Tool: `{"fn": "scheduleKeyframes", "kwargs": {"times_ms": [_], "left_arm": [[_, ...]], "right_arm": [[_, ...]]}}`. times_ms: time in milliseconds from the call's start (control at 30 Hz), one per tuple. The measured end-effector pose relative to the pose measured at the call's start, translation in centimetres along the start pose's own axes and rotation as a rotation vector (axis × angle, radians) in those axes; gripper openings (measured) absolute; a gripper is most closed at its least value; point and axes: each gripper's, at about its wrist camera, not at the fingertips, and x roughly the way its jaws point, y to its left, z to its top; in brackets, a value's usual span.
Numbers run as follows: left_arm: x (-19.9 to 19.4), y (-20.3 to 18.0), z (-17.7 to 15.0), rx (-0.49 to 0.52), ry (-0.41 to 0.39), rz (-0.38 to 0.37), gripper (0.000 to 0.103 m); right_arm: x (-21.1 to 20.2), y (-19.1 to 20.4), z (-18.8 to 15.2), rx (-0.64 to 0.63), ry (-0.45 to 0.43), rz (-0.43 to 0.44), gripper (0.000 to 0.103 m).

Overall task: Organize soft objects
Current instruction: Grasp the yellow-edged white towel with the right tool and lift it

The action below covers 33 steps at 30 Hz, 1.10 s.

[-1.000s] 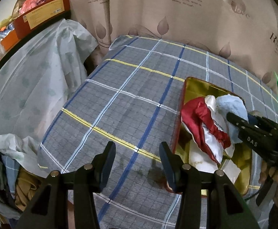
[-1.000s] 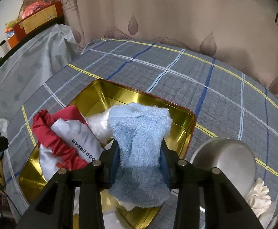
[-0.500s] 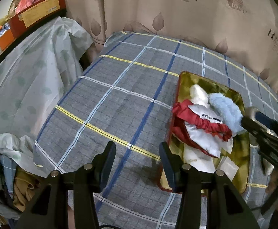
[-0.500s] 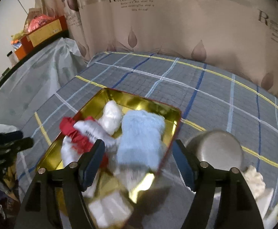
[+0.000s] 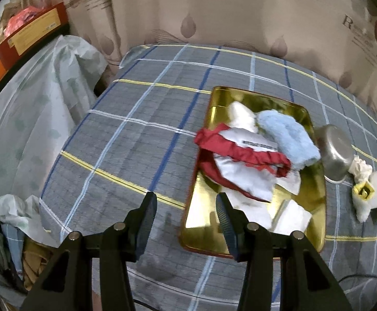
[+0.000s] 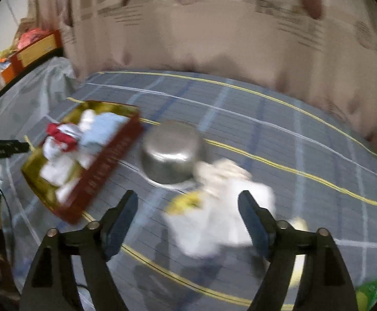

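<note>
A gold tin tray with a red outer wall lies on the plaid table. It holds a light blue towel, a red and white cloth and white soft pieces. A white and yellow cloth lies on the table to the right of the tray, also in the left wrist view. My right gripper is open and empty, just above that cloth. My left gripper is open and empty, above the tray's near left corner.
A steel bowl lies upside down between tray and white cloth. A curtain hangs behind the table. A plastic-covered shelf with boxes stands at the left. Clothes are piled at the lower left. A green item shows at the lower right.
My right gripper let go of the blue towel into the tray, opened wide and swung right over the white and yellow cloth. My left gripper pulled back a little.
</note>
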Motion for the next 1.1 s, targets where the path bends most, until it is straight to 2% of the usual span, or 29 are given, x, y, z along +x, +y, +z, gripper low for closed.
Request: {"fn": "scheduleKeyframes", "kwargs": {"times_ms": [167,300,467,633,700,767,800,900,1100], "left_arm": [[-0.2,-2.0,-0.3,0.044,0.001,-0.021,0.048],[-0.3,-4.0,-0.8,0.095,0.002,-0.03,0.048],[-0.4,-6.1,-1.3,0.146,0.008,-0.067,0.048],[-0.4,-8.4,-2.0,0.197,0.024,-0.098,0.048],[-0.3,-9.3,-2.2,0.214,0.029,-0.106,0.048],[-0.2,-10.4,-2.5,0.24,0.035,-0.118,0.048],[-0.2,-10.8,-2.7,0.251,0.037,-0.123,0.048],[0.2,-12.3,-3.1,0.28,0.052,-0.139,0.048],[0.6,-15.3,-3.3,0.313,0.056,-0.18,0.049]], "right_arm": [[-1.2,-5.5,-2.6,0.068,0.032,-0.081,0.084],[-1.1,-8.3,-4.6,0.108,0.063,-0.114,0.085],[0.4,-10.3,-6.2,0.142,0.094,-0.129,0.086],[2.3,-11.3,-6.5,0.184,0.111,-0.087,0.086],[3.1,-11.6,-6.6,0.196,0.118,-0.096,0.086],[3.8,-11.8,-6.7,0.199,0.124,-0.087,0.077],[4.0,-11.9,-6.7,0.203,0.121,-0.092,0.067],[4.5,-12.3,-6.7,0.215,0.121,-0.081,0.066],[4.7,-13.1,-6.6,0.187,0.099,-0.143,0.064]]}}
